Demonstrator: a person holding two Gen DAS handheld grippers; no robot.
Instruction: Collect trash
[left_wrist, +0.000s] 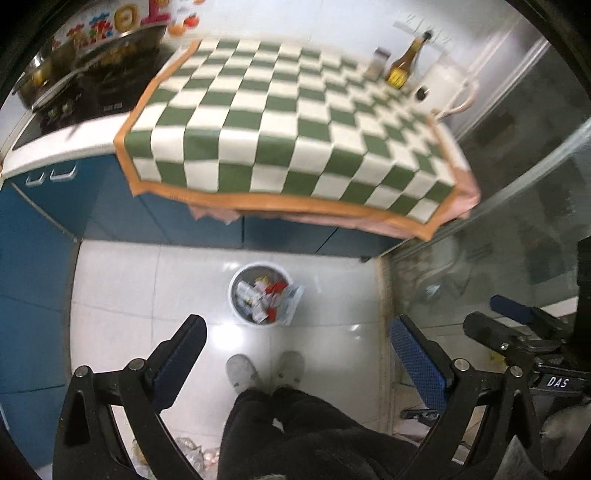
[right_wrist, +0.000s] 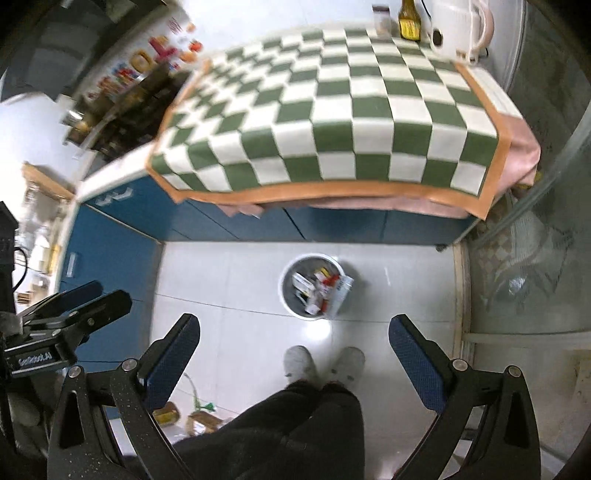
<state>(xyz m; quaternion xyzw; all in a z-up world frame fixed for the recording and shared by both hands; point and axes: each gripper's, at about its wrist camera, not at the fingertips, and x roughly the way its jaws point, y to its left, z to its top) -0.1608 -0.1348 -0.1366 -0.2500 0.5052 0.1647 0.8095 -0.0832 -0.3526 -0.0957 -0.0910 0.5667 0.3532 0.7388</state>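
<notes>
A round white trash bin (left_wrist: 236, 295) stands on the tiled floor in front of the blue cabinets, holding several wrappers (left_wrist: 264, 297), red and white. It also shows in the right wrist view (right_wrist: 291, 306). My left gripper (left_wrist: 298, 332) is open and empty, held high above the floor, short of the bin. My right gripper (right_wrist: 294, 331) is open and empty, also high above the floor near the bin. The right gripper shows at the right edge of the left wrist view (left_wrist: 517, 325), and the left gripper at the left edge of the right wrist view (right_wrist: 77, 306).
A green-and-white checkered cloth (left_wrist: 291, 122) covers the counter above the bin. A brown bottle (left_wrist: 404, 62), a jar (left_wrist: 377, 62) and a white kettle (right_wrist: 460, 29) stand at its far end. A stove with pans (left_wrist: 74, 81) is at left. The person's shoes (left_wrist: 266, 369) are below. A glass door (left_wrist: 517, 184) is at right.
</notes>
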